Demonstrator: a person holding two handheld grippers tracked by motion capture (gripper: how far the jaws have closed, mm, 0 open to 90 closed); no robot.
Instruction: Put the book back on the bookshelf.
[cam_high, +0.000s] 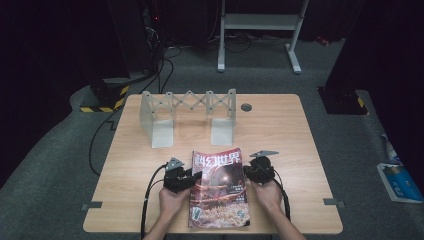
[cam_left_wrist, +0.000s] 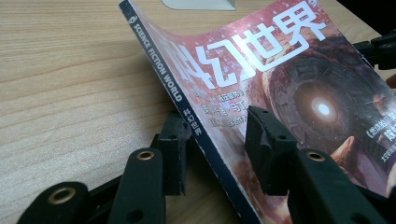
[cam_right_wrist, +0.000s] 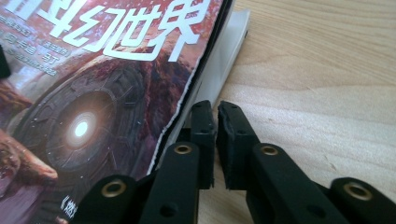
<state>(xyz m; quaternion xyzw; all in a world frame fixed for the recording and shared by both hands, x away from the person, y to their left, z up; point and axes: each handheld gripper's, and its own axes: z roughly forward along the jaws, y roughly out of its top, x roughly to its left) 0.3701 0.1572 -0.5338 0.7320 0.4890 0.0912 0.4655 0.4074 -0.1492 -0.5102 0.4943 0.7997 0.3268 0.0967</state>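
A magazine (cam_high: 218, 187) with a red, space-themed cover and white characters lies on the wooden table (cam_high: 280, 130) near its front edge. My left gripper (cam_high: 192, 176) is at the spine side. In the left gripper view its jaws (cam_left_wrist: 217, 121) straddle the spine, one pad under the edge and one pressed on the cover (cam_left_wrist: 280, 70), and that edge curls up off the table. My right gripper (cam_high: 248, 172) sits at the magazine's right edge. In the right gripper view its jaws (cam_right_wrist: 215, 106) are shut with nothing between them, just beside the page edge of the magazine (cam_right_wrist: 93, 93).
A grey expandable book rack (cam_high: 187, 115) stands at the back of the table, with a round grommet (cam_high: 246, 107) to its right. Cables trail from both grippers toward the front edge. The right gripper's jaw (cam_left_wrist: 378, 49) shows beyond the cover in the left gripper view.
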